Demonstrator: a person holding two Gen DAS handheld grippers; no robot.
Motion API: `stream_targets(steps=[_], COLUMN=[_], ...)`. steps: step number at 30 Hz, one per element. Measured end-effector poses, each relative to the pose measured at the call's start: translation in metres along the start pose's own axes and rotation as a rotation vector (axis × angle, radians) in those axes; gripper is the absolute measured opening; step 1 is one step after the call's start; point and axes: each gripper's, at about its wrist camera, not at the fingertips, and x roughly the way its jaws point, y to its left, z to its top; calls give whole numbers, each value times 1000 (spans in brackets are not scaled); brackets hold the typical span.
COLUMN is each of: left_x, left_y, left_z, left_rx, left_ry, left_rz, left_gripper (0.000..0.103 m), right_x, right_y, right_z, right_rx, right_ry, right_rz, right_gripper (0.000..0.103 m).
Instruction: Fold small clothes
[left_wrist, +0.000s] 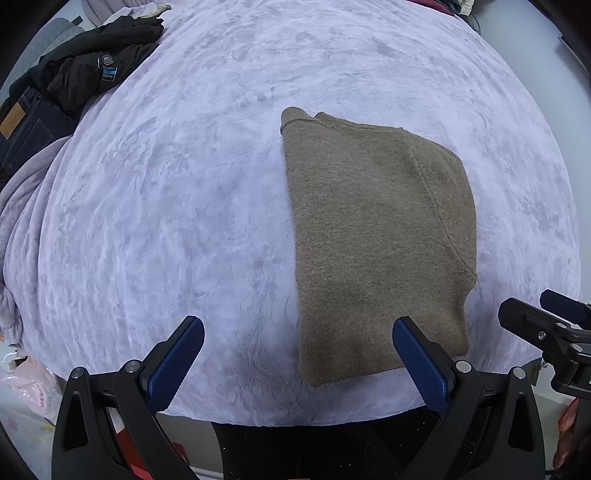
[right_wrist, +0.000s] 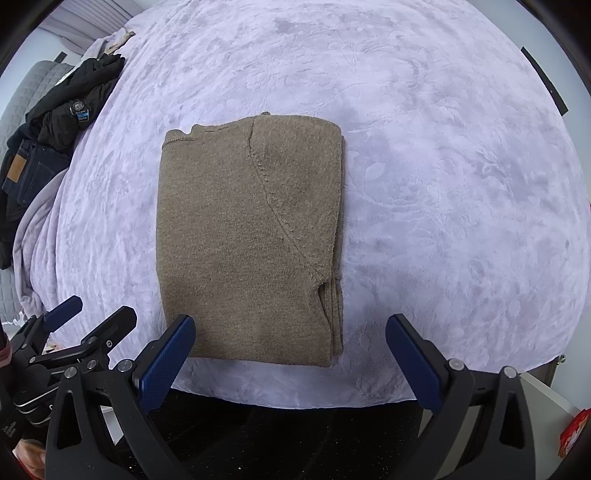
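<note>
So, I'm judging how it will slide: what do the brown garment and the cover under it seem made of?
The brown garment looks like a fuzzy wool-type knit, matte, with stitched seams. The lilac cover looks like plush fleece, with brushed swirls and a soft sheen. Exact fibres can't be told.

I am looking down on a bed covered by a pale lilac plush blanket (right_wrist: 424, 155), its nap brushed into swirls. A brown knitted sweater (right_wrist: 251, 236) lies flat on it, folded into a neat rectangle, with a sleeve seam curving across the top layer and its near edge close to the blanket's near edge. At the far left of the bed sits a heap of dark clothes: a black jacket (left_wrist: 92, 62) with a small blue label, and just beside it dark jeans (left_wrist: 26, 129) showing a tan leather patch. The blanket bunches into folds below that pile.
</note>
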Motion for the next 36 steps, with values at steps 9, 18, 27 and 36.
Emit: stream_targets(steps=[9,18,27,36], left_x=[-1,-1,-1,-2], left_y=[-1,2,2,6], left_z=[1,1,-1,-3], left_rx=[-3,-1,0,-10], left_ry=[0,1,-1,-13], left_rz=[1,1,3,18], left_gripper=[102,102,102,102], right_x=[0,0,-1,-2], right_y=[1,3,2,2], right_z=[-1,-3,-2,-2], right_rx=[3,4,3,2], right_ry=[-3,-3,-3,-5], right_rz=[0,-1,-2,-5], right_gripper=[102,102,102,102])
